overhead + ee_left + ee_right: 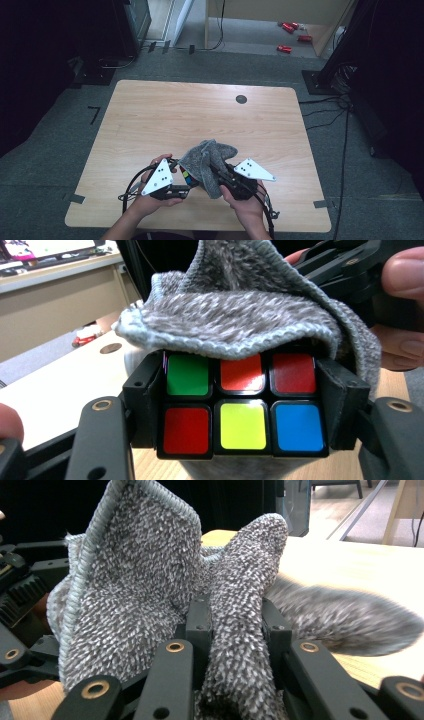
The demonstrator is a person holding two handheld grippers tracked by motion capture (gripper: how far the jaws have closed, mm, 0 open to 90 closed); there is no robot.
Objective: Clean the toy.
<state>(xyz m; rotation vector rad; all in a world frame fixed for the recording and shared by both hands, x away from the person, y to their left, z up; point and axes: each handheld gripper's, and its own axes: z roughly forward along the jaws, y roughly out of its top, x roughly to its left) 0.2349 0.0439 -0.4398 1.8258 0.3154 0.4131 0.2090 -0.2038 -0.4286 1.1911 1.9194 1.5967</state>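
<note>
A puzzle cube (242, 405) with green, red, yellow and blue squares sits clamped between the jaws of my left gripper (243, 405). A grey knitted cloth (235, 315) drapes over the cube's top. In the high view the cloth (207, 162) bunches between both hands near the table's front edge, with the cube (187, 176) peeking out at its left. My right gripper (233, 625) is shut on a fold of the cloth (135, 580). My left gripper (186, 186) lies left of the cloth and my right gripper (216, 172) just right of it.
The wooden table (200, 115) has a dark round grommet (241, 99) near its far edge. Red objects (290, 35) lie on the floor beyond the table. Cables (325, 107) trail on the floor at the right.
</note>
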